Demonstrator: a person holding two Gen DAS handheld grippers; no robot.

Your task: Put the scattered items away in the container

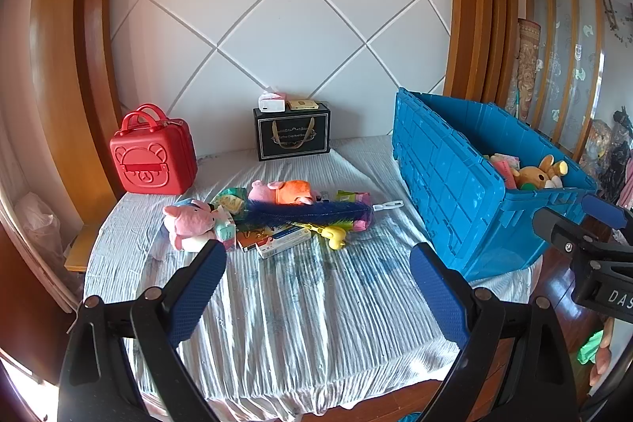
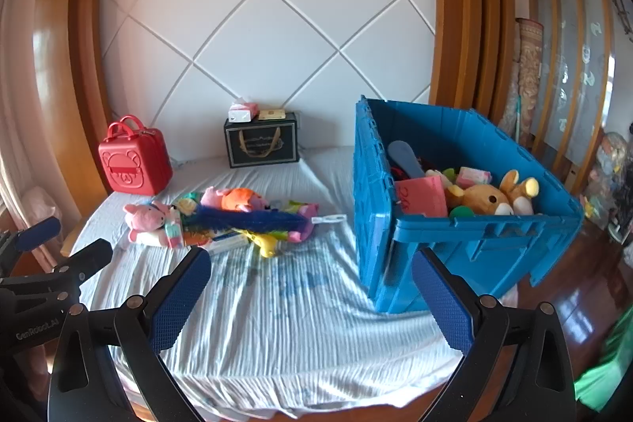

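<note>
While both the left gripper (image 1: 318, 287) and the right gripper (image 2: 310, 297) hang open and empty, the soft, light pink plush pig (image 1: 190, 224) in the toy pile (image 2: 221, 220) mid-bed, left of the blue crate (image 2: 467, 224), should probably squash safely if pinched at its body.

Setting: a home bedroom. Indicators: a bed (image 1: 300, 303) covered with a striped sheet, a padded white headboard wall (image 1: 277, 18) framed in curved wood, plush toys (image 1: 190, 224) on the sheet, and polished wooden flooring (image 2: 573, 307) alongside.
</note>
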